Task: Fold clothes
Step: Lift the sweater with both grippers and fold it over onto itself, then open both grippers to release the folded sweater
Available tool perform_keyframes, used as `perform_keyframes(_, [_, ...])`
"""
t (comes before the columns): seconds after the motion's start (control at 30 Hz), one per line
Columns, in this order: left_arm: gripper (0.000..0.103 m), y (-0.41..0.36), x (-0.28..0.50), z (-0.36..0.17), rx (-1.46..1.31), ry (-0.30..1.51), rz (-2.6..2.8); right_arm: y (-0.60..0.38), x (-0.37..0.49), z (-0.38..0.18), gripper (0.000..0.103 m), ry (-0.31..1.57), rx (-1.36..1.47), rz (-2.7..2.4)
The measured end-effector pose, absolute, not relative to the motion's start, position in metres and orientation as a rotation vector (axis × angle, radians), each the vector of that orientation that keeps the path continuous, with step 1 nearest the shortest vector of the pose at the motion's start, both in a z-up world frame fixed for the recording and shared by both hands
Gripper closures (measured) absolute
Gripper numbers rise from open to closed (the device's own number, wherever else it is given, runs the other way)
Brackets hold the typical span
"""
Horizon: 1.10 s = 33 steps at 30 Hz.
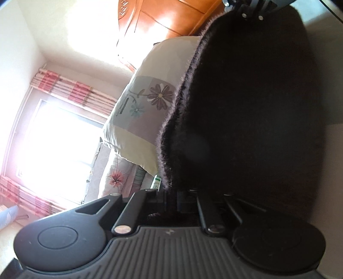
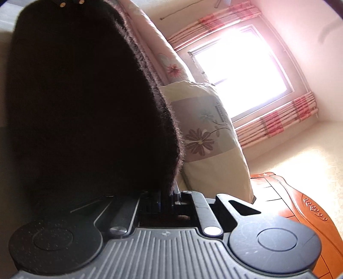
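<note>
Fingers of both grippers are pressed together on a dark, fuzzy garment [image 1: 246, 107], each pinching an edge of the cloth where it disappears between the jaws. In the left wrist view, the left gripper [image 1: 171, 194] bites the fabric just in front of the camera, and the garment stretches away from it as a broad black sheet filling the right half of the picture; the hardware of the other gripper shows at its far top edge. The right wrist view mirrors this: the right gripper [image 2: 166, 196] clamps the near edge of the same garment [image 2: 85, 96], which spans the left half of that picture toward two small screws at the top. Held this way, between two separate pinch points, the cloth appears to be pulled taut and lifted clear of any surface, probably so it hangs flat and can be laid down or doubled over in one clean fold. Fine fibres along its rim catch the light, suggesting a plush or fleece material that will likely grip well but drape heavily. Beyond the garment sits a pale pillow [image 1: 137, 111] printed with flowers, resting against a flowered quilt [image 1: 116, 178]. Behind them, a bright window [image 2: 240, 70] framed by pink striped curtains [image 2: 276, 122] floods the room, and an orange wooden headboard [image 1: 163, 19] stands near the pillow. Where the folded garment will go cannot be told from either view.
</note>
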<state>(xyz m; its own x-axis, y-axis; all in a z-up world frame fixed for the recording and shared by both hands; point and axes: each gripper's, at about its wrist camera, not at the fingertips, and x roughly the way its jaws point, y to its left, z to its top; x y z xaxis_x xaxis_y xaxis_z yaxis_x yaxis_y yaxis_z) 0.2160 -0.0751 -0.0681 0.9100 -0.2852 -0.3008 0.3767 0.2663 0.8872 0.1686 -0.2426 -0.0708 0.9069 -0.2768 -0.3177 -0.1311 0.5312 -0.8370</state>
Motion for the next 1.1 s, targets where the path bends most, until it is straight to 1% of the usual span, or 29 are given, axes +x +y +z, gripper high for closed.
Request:
perform_keyframes(0.23, [0.094, -0.082, 0.287, -0.072, 1.17, 0.145, -0.443, -0.258, 0.23, -0.067, 0.094, 0.428, -1.026, -0.125])
perform_keyframes(0.5, [0.094, -0.094, 0.358, -0.097, 1.092, 0.259, -0.46, -0.282, 0.309, -0.096, 0.094, 0.51, -1.005, -0.101])
perform_keyframes(0.67, [0.094, -0.092, 0.37, -0.126, 1.077, 0.328, -0.482, -0.288, 0.331, -0.112, 0.094, 0.566, -0.966, -0.061])
perform_keyframes(0.7, [0.094, -0.093, 0.373, -0.129, 1.074, 0.335, -0.487, -0.288, 0.334, -0.114, 0.094, 0.581, -0.96, -0.051])
perform_keyframes(0.73, [0.09, -0.093, 0.375, -0.129, 1.065, 0.336, -0.482, -0.288, 0.335, -0.115, 0.093, 0.591, -0.958, -0.044])
perform_keyframes(0.77, [0.09, -0.092, 0.377, -0.128, 1.055, 0.336, -0.474, -0.284, 0.338, -0.119, 0.092, 0.585, -0.962, -0.044])
perform_keyframes(0.8, [0.09, -0.093, 0.378, -0.124, 1.044, 0.338, -0.473, -0.28, 0.337, -0.116, 0.085, 0.578, -0.961, -0.05])
perform_keyframes(0.83, [0.089, -0.093, 0.379, -0.12, 1.034, 0.34, -0.475, -0.277, 0.336, -0.113, 0.07, 0.571, -0.96, -0.057])
perform_keyframes(0.87, [0.088, -0.089, 0.377, -0.113, 1.018, 0.336, -0.466, -0.277, 0.332, -0.107, 0.063, 0.566, -0.949, -0.064])
perform_keyframes(0.9, [0.087, -0.084, 0.373, -0.106, 1.0, 0.33, -0.455, -0.277, 0.327, -0.101, 0.054, 0.561, -0.936, -0.071])
perform_keyframes(0.93, [0.084, -0.078, 0.369, -0.099, 0.983, 0.324, -0.443, -0.281, 0.323, -0.094, 0.049, 0.564, -0.911, -0.088])
perform_keyframes(1.03, [0.084, -0.06, 0.356, -0.074, 0.832, 0.325, -0.407, -0.29, 0.294, -0.071, 0.047, 0.568, -0.765, -0.083])
perform_keyframes(1.07, [0.082, -0.056, 0.35, -0.068, 0.772, 0.338, -0.425, -0.292, 0.283, -0.064, 0.046, 0.572, -0.704, -0.074])
perform_keyframes(1.1, [0.081, -0.055, 0.345, -0.067, 0.726, 0.361, -0.458, -0.295, 0.272, -0.057, 0.043, 0.576, -0.644, -0.065])
